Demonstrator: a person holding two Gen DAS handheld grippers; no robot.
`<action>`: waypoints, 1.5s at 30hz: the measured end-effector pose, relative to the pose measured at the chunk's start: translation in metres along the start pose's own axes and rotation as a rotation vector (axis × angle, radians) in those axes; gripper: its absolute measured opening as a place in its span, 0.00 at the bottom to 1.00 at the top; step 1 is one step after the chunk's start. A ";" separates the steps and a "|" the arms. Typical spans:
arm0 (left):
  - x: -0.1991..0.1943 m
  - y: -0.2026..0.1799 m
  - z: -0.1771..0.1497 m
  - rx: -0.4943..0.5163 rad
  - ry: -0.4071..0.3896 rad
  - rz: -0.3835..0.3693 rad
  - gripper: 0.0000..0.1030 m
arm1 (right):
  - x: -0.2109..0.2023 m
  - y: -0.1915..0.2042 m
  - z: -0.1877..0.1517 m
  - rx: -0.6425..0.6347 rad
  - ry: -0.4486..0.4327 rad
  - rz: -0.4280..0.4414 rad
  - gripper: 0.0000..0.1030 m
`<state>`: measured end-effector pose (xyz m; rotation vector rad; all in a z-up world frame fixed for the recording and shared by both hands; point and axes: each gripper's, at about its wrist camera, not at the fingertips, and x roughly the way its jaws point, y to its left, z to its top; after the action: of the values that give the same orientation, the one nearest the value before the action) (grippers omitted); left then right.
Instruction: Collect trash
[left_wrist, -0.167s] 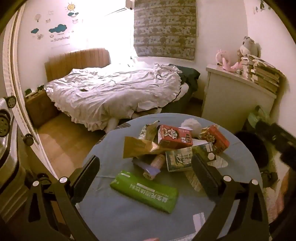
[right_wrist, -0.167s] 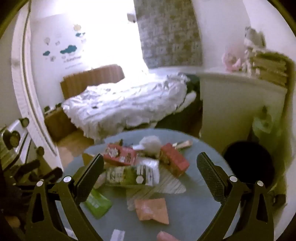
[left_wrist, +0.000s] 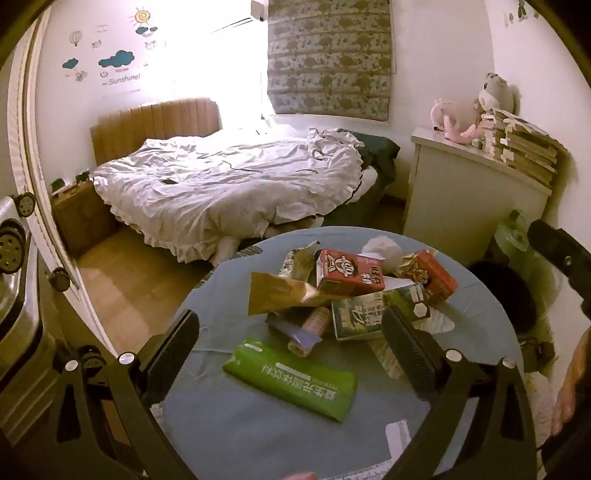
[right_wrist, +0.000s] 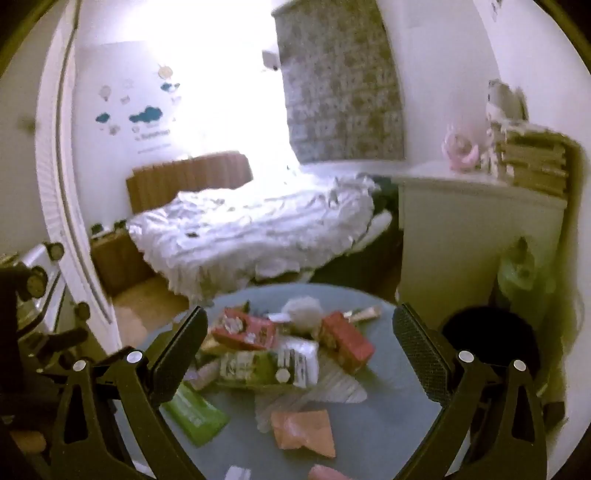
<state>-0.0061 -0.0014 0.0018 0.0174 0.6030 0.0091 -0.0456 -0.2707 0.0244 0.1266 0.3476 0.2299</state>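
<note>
Left wrist view: both grippers' fingers (left_wrist: 173, 343) spread wide, empty; green packet (left_wrist: 291, 380) on the counter (left_wrist: 229, 435) between them

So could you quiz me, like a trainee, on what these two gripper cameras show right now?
1. True or false: the left gripper holds the green packet.
2. Which lies nearer the right gripper: A) the pink wrapper, B) the white ball?
3. Fill in: beside the round table, right of it, stands a black ____.

Key: 1 false, both grippers are open and empty; 2 A; 3 bin.
</note>
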 end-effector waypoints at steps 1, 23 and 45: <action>-0.001 0.000 0.000 0.000 0.001 0.000 0.95 | -0.001 0.002 0.001 -0.002 -0.002 0.000 0.96; 0.000 0.011 -0.007 -0.020 0.057 0.003 0.95 | 0.012 0.017 -0.014 0.012 0.050 0.008 0.96; 0.012 0.013 -0.010 -0.016 0.089 0.012 0.95 | 0.029 0.016 -0.023 0.011 0.086 0.014 0.96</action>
<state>-0.0017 0.0116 -0.0135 0.0049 0.6914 0.0266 -0.0307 -0.2462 -0.0034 0.1305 0.4333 0.2474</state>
